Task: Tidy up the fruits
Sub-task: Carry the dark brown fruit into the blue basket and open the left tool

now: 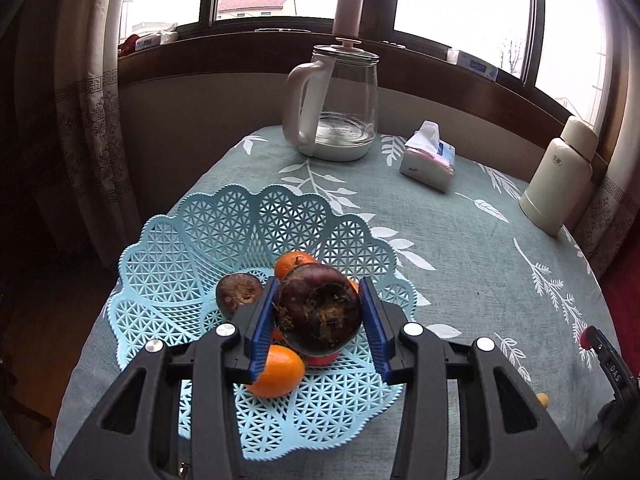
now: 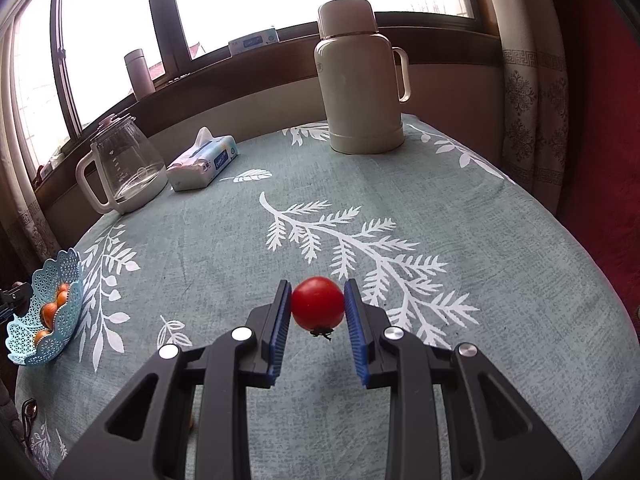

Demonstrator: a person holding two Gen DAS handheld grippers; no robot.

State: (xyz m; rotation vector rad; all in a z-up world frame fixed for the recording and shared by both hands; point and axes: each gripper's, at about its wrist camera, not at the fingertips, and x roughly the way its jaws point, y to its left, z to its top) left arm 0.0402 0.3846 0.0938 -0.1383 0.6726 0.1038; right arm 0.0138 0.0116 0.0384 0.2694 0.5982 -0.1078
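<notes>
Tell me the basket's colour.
Light blue lattice basket, clearest in the left wrist view.

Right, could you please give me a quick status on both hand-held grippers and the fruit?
Left hand-held gripper shut on mangosteen, over blue basket. Right hand-held gripper shut on tomato, above tablecloth. Nothing in the way.

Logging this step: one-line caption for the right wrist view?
Right gripper shut on a red tomato above the leaf-print tablecloth, blue basket far left.
</notes>
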